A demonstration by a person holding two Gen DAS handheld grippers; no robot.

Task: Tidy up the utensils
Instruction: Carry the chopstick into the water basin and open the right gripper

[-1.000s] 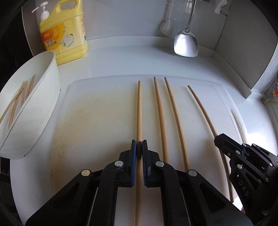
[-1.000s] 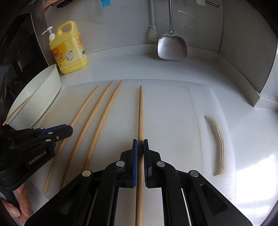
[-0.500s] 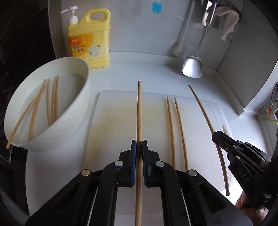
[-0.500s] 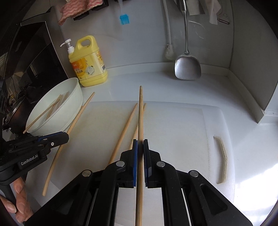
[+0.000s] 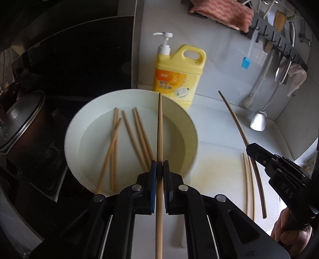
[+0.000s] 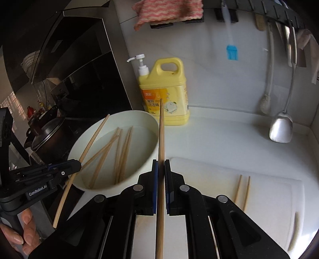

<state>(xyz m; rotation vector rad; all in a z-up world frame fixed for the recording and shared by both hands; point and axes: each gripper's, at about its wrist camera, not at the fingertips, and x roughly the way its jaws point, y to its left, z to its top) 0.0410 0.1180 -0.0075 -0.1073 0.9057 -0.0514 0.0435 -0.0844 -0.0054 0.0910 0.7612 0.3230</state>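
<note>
My left gripper (image 5: 159, 163) is shut on a wooden chopstick (image 5: 159, 127) and holds it above the white bowl (image 5: 191, 123), which has water and several chopsticks (image 5: 137, 129) in it. My right gripper (image 6: 161, 163) is shut on another chopstick (image 6: 161, 127), its tip over the bowl's (image 6: 147, 119) right rim. Two chopsticks (image 6: 242, 189) lie on the white cutting board (image 6: 269, 189). The left gripper also shows in the right wrist view (image 6: 75, 164), and the right gripper in the left wrist view (image 5: 249, 148).
A yellow dish soap bottle (image 5: 177, 73) stands behind the bowl. A dark pot with a lid (image 5: 22, 119) sits on the stove at the left. A metal spatula (image 6: 281, 127), a brush (image 6: 232, 51) and a pink cloth (image 6: 169, 10) hang on the back wall.
Both grippers have lifted their chopsticks off the cutting board and swung left and up toward the bowl. The left chopstick is now over the bowl.
</note>
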